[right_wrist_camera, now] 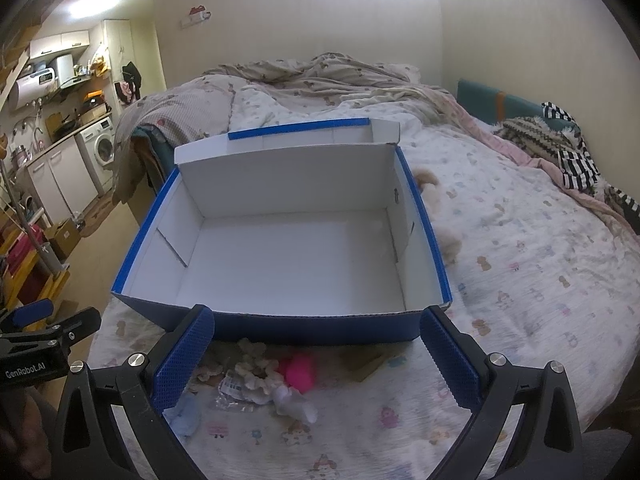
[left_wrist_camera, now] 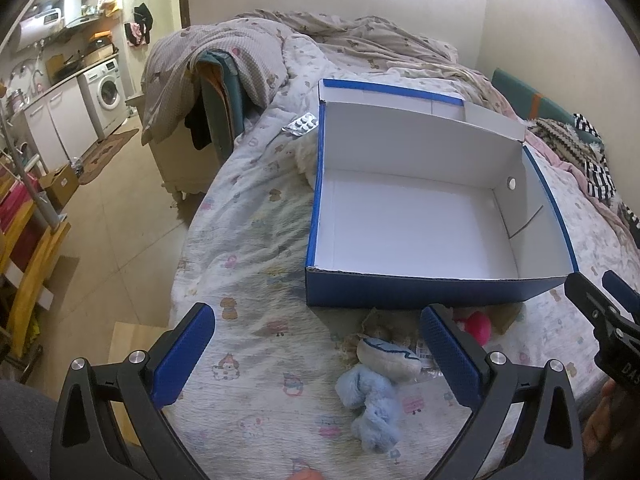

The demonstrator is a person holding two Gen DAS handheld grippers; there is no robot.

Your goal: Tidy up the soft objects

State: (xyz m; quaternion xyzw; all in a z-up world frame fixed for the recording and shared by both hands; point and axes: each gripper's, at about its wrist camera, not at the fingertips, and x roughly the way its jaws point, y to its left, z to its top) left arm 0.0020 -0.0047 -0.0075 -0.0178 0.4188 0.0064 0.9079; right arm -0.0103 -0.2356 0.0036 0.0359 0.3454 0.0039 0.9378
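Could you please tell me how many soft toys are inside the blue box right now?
0. The blue box is empty; the light blue plush and pink toy lie before it on the bed.

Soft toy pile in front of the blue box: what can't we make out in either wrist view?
- Bright pink round toy: left view, partly behind the left tool's finger.
- Pale blue plush toy: right view, mostly behind the right tool's finger.
- Beige fluffy item: right view, partly behind the blue cardboard box; kind unclear.

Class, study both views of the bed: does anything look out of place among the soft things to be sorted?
Yes: a foil pill pack lies on the quilt beside the empty blue box. It is no soft toy.
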